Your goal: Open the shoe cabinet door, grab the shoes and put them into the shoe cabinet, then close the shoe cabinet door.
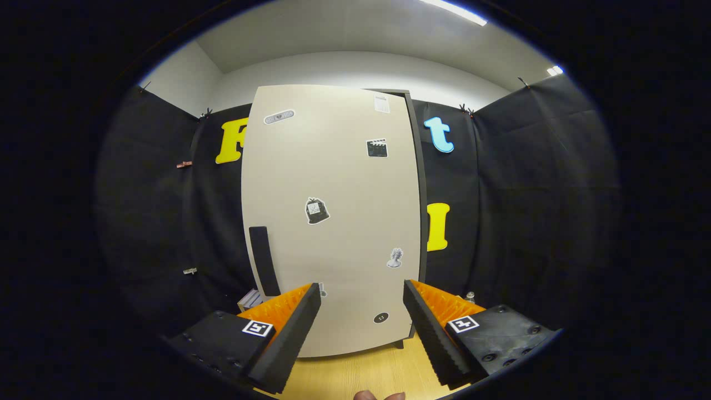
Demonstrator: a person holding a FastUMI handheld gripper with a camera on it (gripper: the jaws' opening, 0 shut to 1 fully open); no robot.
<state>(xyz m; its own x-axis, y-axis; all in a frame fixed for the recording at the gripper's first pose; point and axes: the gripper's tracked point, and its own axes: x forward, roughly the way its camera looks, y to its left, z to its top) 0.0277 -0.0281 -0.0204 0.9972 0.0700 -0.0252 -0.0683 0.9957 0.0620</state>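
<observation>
Two-finger gripper (361, 311): fingers spread wide, nothing held between them, levelled over a pale wooden floor (355, 378). Tall beige shoe cabinet door (333, 222) with stickers: seen shut, standing upright just beyond the fingers. Dark vertical handle (264, 261): located ahead of the left finger, long axis upright.

Shut cabinet door (333, 222) blocks ahead of the open tool (361, 294).
</observation>
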